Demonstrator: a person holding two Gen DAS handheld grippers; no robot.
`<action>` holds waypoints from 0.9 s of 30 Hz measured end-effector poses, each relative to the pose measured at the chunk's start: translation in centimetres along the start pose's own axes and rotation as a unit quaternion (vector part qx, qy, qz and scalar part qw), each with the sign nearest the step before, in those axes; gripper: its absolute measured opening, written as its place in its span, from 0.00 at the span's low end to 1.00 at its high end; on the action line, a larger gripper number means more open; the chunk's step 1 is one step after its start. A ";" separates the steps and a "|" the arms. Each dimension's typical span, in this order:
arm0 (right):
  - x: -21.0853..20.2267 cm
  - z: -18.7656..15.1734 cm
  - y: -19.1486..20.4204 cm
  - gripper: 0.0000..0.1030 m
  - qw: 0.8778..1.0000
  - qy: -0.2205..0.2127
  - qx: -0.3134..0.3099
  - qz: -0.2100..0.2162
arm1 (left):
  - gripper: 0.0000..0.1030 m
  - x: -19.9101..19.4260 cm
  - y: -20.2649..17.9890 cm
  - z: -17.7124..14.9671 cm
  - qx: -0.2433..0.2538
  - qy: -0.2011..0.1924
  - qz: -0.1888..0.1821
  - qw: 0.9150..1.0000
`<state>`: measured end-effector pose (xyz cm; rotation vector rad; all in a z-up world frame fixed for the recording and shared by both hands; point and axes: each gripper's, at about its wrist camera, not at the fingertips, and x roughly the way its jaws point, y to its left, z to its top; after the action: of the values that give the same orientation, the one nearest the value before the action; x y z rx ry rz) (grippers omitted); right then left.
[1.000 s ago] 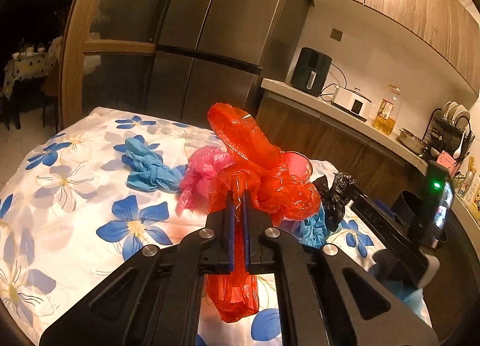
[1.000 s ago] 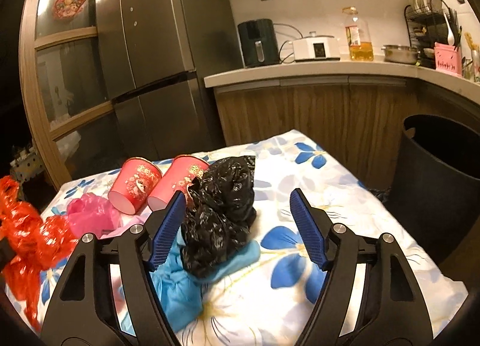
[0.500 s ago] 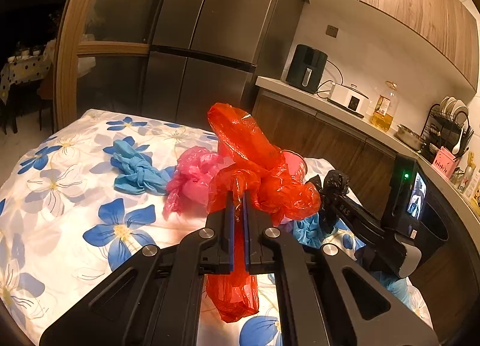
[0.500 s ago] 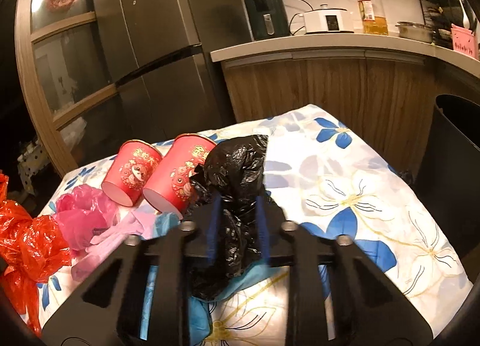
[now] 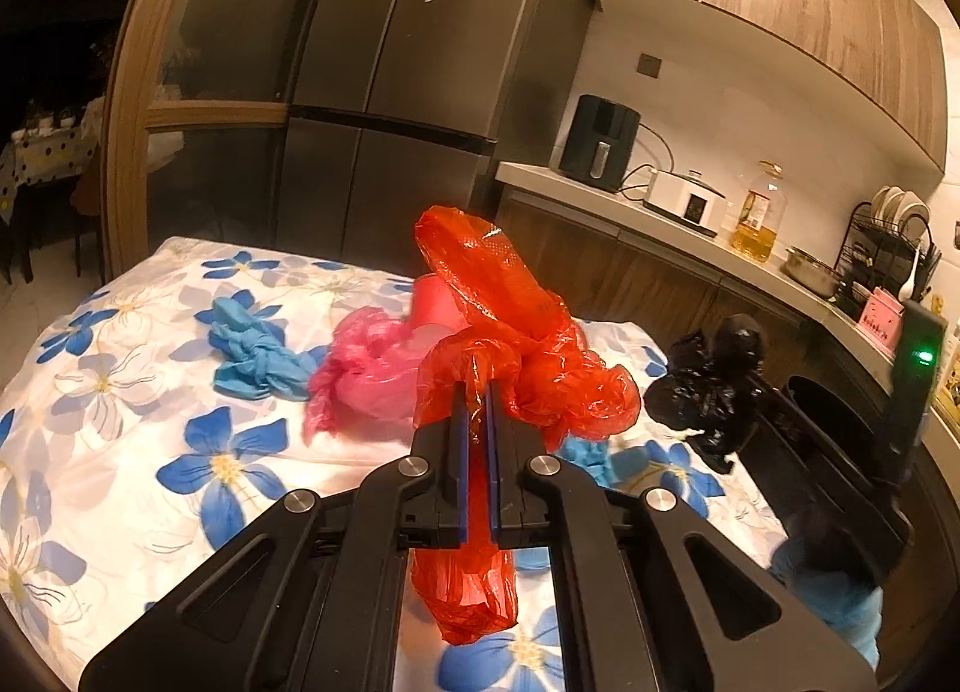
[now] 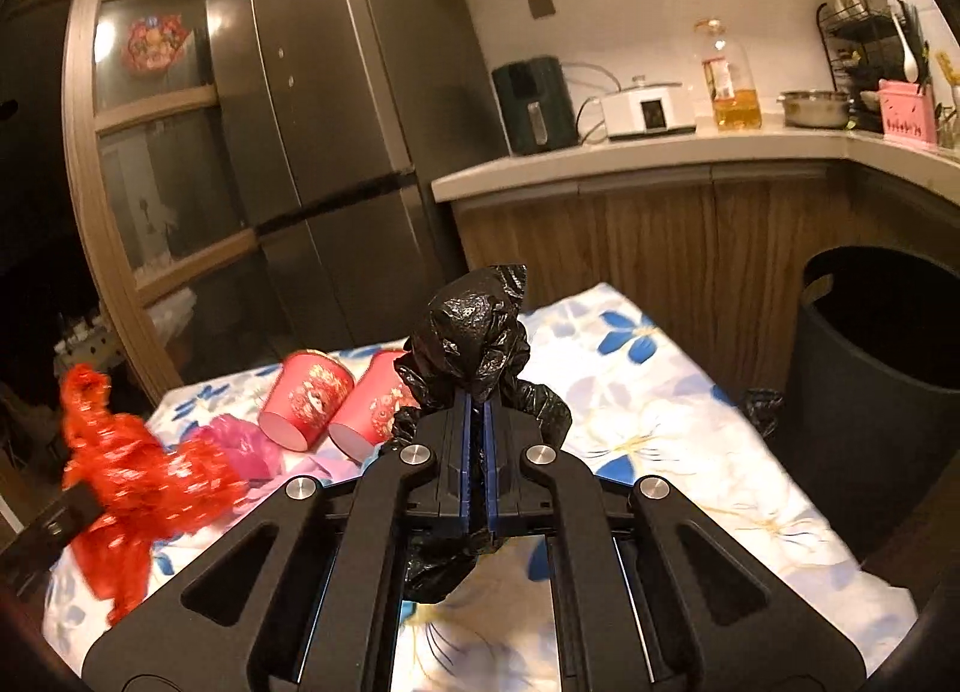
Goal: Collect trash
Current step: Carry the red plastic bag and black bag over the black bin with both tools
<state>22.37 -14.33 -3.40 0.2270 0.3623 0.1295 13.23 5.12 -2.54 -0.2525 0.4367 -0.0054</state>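
Kitchen cabinets, a steel fridge (image 6: 336, 164) and a counter back a table (image 5: 120, 452) covered in a white cloth with blue flowers. Left gripper (image 5: 478, 452) has its fingers pressed nearly together on a crumpled red bag (image 5: 510, 356), which bulges above the fingers and hangs below them, lifted over the table. Right gripper (image 6: 477, 464) likewise has its fingers closed tight on a black bag (image 6: 474, 332), held up above the table edge nearest the bin (image 6: 876, 392). That dark bin stands on the floor just beside the table, in front of the counter.

On the table, away from the bin, a pink bag (image 5: 366, 368) lies just behind the red bag, and a blue glove (image 5: 252, 356) lies beyond it, farther from the bin. Two red cups (image 6: 336, 404) lie on their sides, side by side, toward the fridge end. More blue material (image 5: 591, 452) shows under the red bag.
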 end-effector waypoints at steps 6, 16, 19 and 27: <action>-3.7 0.1 -1.4 0.03 1.000 -0.015 0.001 0.000 | 0.04 0.2 -2.6 -0.2 0.012 0.002 -0.014 1.000; -8.4 1.0 -4.7 0.03 0.999 -0.047 0.009 -0.006 | 0.04 0.1 -7.8 -0.4 0.039 -0.001 -0.039 0.998; -9.4 1.2 -5.6 0.03 0.998 -0.055 0.012 -0.011 | 0.04 0.2 -9.3 -0.3 0.046 -0.003 -0.048 0.998; -11.2 1.6 -8.6 0.03 0.997 -0.071 0.025 -0.031 | 0.04 1.2 -13.2 -0.5 0.068 0.004 -0.070 0.995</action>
<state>13.30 -24.78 -0.26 0.2721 0.2302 0.0424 14.72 -7.81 -0.29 -0.1487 0.4233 -0.1734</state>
